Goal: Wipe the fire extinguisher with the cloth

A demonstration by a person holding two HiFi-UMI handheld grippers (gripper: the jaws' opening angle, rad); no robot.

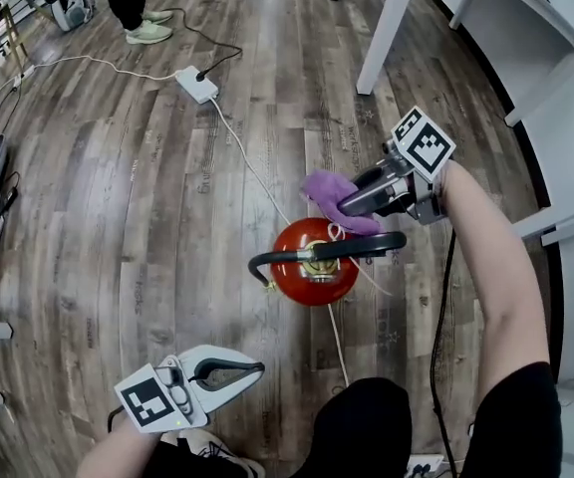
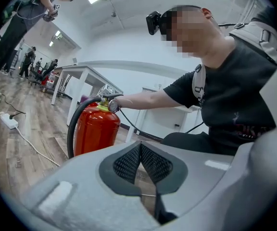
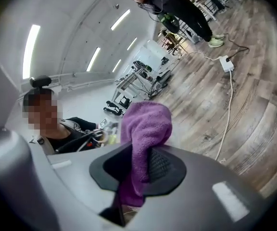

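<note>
Purple cloth [image 1: 329, 189] is pinched in my right gripper [image 1: 352, 207], bunched past its tips so fabric, not jaw, should meet the fire extinguisher [image 1: 312, 272] just below. My left gripper [image 1: 239, 371] hangs closed, empty, well clear.

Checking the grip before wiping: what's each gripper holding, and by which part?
The right gripper is shut on the purple cloth, pinching a bunched fold, with the rest sticking out past the tips. The left gripper is shut, empty.

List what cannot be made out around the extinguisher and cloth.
- Head view: fire extinguisher seen from above, its sides hidden; whether the cloth touches it is unclear.
- Left gripper view: pressure gauge too small to read.
- Right gripper view: only the extinguisher's top shows beside the cloth.
</note>
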